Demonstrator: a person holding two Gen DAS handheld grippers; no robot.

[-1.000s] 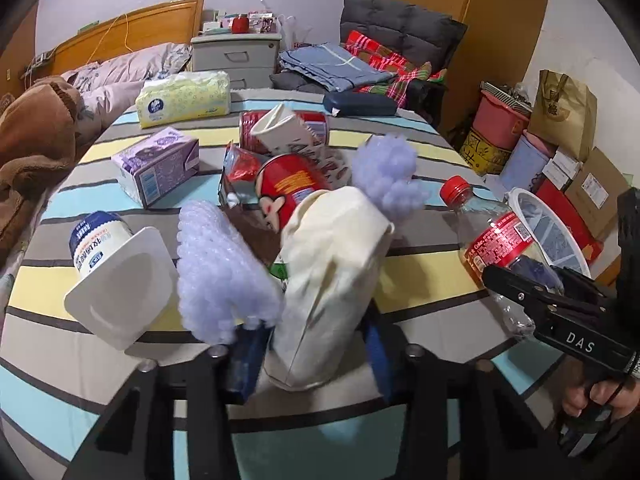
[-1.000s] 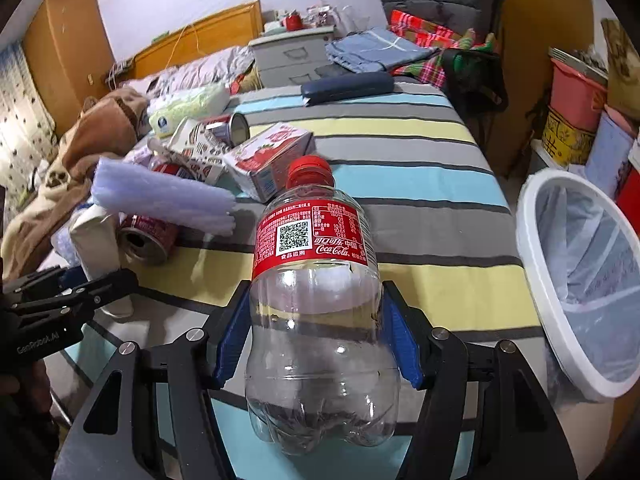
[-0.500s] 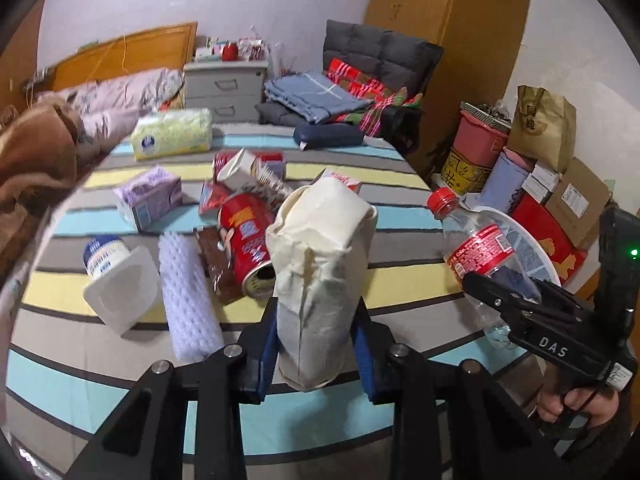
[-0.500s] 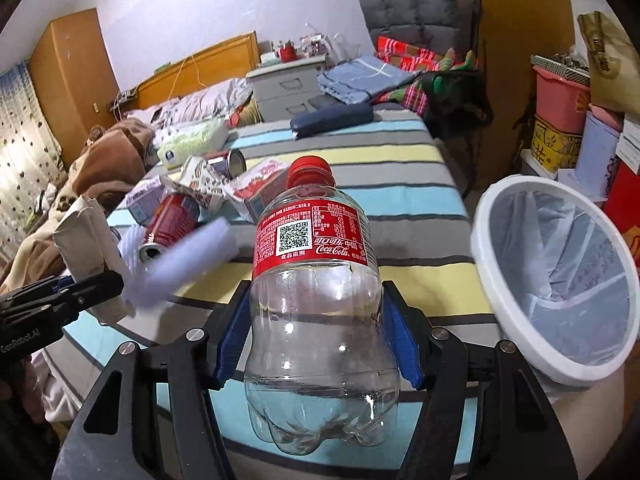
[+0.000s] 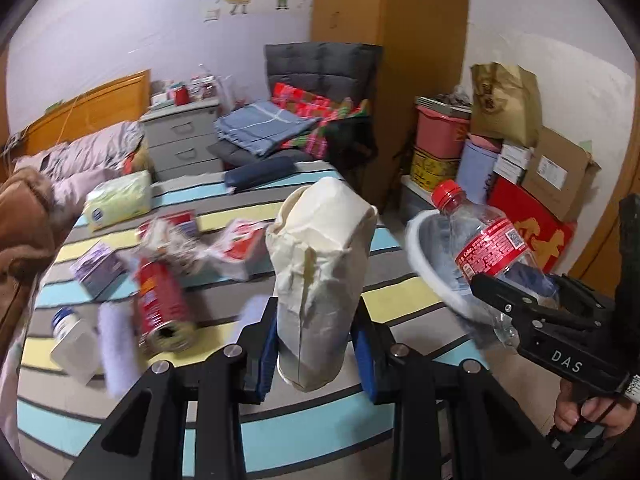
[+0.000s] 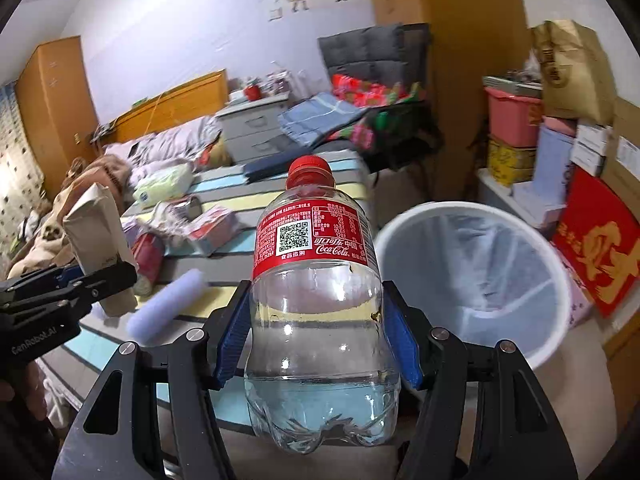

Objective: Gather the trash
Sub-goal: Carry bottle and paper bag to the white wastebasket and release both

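Observation:
My left gripper (image 5: pixel 316 354) is shut on a cream paper bag (image 5: pixel 320 276) and holds it upright above the striped table (image 5: pixel 208 432). My right gripper (image 6: pixel 316 346) is shut on a clear Coca-Cola bottle (image 6: pixel 316 280) with a red cap, lifted off the table. The bottle (image 5: pixel 492 248) also shows at the right of the left wrist view, in front of the white trash bin (image 5: pixel 424 256). The bin (image 6: pixel 472 276) stands just right of the table, open, lined with a bag. The paper bag (image 6: pixel 100 240) appears at the left of the right wrist view.
On the table lie a red can (image 5: pixel 158 308), a lilac foam roll (image 5: pixel 116 348), a white yogurt cup (image 5: pixel 74 340), a purple carton (image 5: pixel 98 268), crumpled wrappers (image 5: pixel 236 248), a tissue pack (image 5: pixel 118 200) and a dark case (image 5: pixel 260 172). Boxes (image 5: pixel 552 176) are stacked right of the bin.
Both grippers have risen and swung right with their loads. The bin now sits closer under the bottle. The foam roll and red can have rolled on the table.

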